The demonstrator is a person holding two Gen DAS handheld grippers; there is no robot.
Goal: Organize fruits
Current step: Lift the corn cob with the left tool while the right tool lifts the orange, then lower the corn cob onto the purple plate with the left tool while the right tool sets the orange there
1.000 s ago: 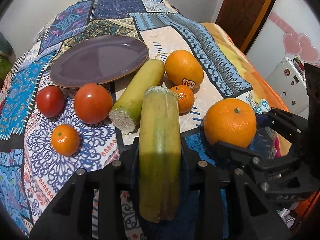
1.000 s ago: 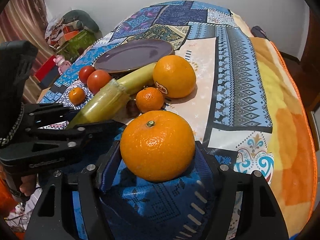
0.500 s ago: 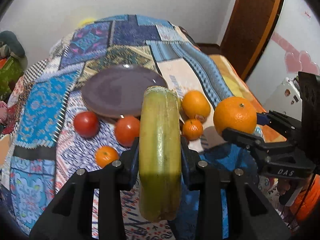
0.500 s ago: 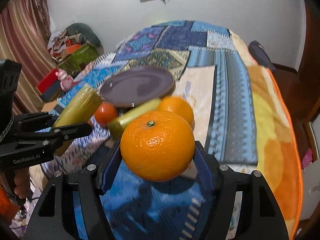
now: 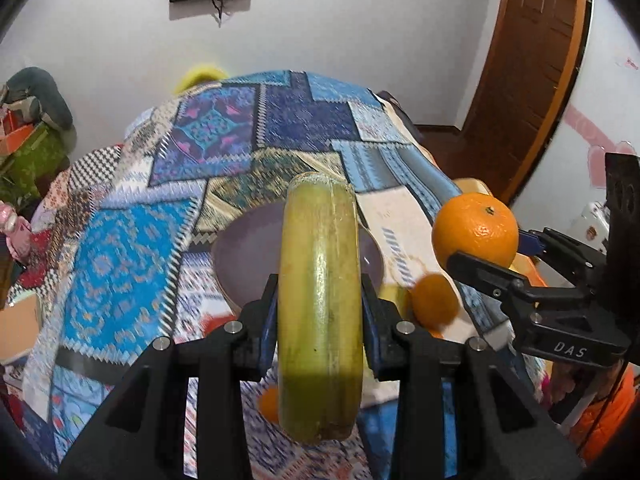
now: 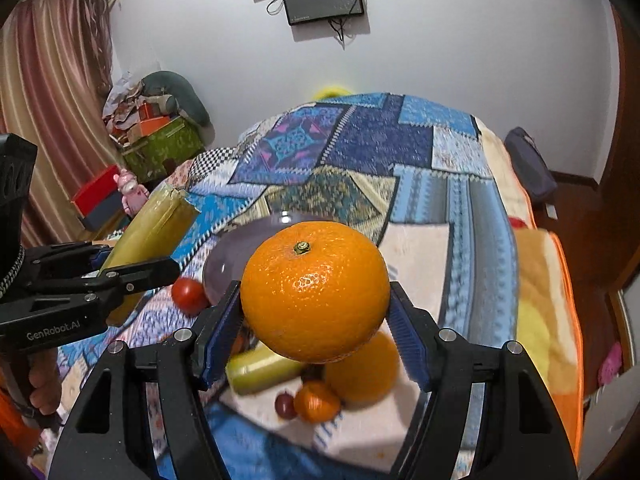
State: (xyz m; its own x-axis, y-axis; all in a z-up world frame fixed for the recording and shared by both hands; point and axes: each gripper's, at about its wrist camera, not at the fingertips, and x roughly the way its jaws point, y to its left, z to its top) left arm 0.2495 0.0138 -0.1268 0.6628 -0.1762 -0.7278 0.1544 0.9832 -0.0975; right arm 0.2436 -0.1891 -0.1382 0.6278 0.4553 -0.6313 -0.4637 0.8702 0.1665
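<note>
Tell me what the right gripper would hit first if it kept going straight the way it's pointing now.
Probably the purple plate on the quilt: it sits just beyond the orange the right gripper carries. Depth is hard to judge.

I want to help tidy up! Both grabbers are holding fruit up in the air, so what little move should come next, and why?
Probably lower the right gripper forward onto the purple plate. It is shut on the orange, lifted above the bedspread, and the plate lies just ahead, with no fruit visible on it.

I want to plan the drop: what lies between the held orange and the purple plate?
In the right wrist view, nothing lies between the orange in the right gripper and the purple plate; only air.
</note>
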